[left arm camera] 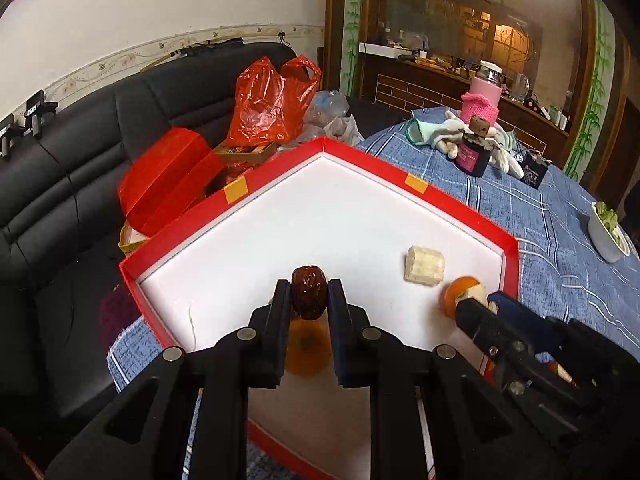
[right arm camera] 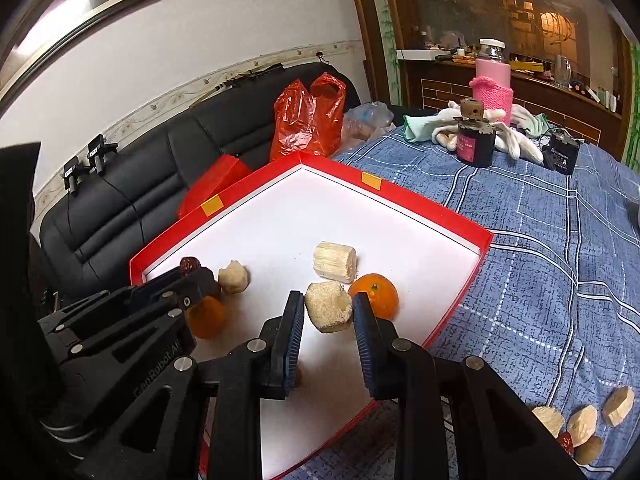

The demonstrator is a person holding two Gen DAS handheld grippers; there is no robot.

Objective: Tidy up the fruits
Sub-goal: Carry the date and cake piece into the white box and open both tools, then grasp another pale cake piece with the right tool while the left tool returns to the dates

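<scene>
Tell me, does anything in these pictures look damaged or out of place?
Yes. The white lining of the red tray has a crack near its front left corner. Also, several pale fruit pieces lie on the blue tablecloth, outside the tray.

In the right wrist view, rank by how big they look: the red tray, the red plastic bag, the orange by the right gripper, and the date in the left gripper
1. red tray
2. red plastic bag
3. orange
4. date, partly hidden by the left gripper

The bag sits farther back, so its true size is unsure.

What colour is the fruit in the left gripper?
Dark reddish-brown: a wrinkled date, clearest in the left wrist view.
</scene>
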